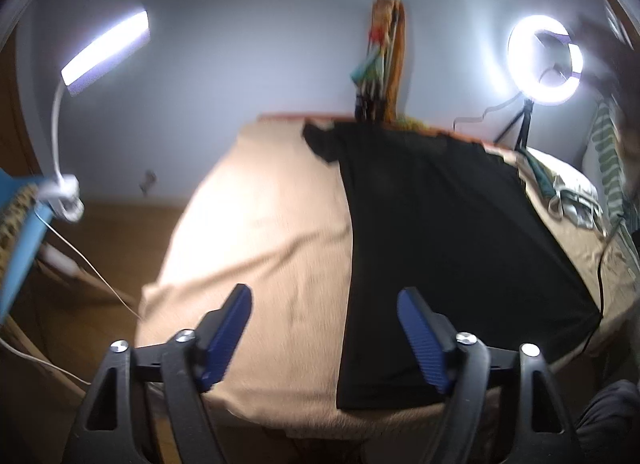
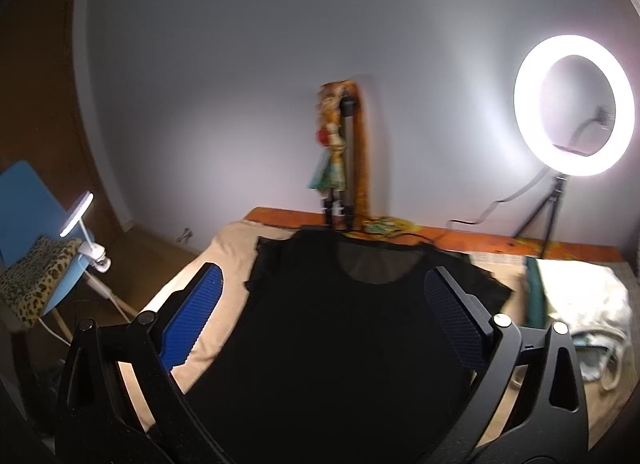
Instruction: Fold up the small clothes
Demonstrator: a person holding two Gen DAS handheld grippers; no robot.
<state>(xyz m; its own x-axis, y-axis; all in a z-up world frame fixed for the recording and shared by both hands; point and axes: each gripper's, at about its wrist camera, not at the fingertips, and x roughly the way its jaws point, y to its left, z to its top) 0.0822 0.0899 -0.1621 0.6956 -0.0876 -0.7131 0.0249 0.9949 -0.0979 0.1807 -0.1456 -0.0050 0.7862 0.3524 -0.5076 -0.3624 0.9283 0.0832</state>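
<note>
A black T-shirt (image 1: 444,240) lies spread flat on a beige cloth-covered table (image 1: 260,232), neck toward the far wall. It also shows in the right wrist view (image 2: 340,336), with its neckline at the far end. My left gripper (image 1: 324,328) is open and empty, above the shirt's near left edge, its right finger over the black cloth. My right gripper (image 2: 320,320) is open and empty, hovering over the middle of the shirt with a finger on each side of it.
A ring light on a tripod (image 2: 574,104) stands at the back right. A stand draped with colourful cloth (image 2: 340,160) is at the far table edge. Pale crumpled clothes (image 2: 592,320) lie at the right. A clip lamp (image 1: 106,46) and blue chair (image 2: 32,224) are at the left.
</note>
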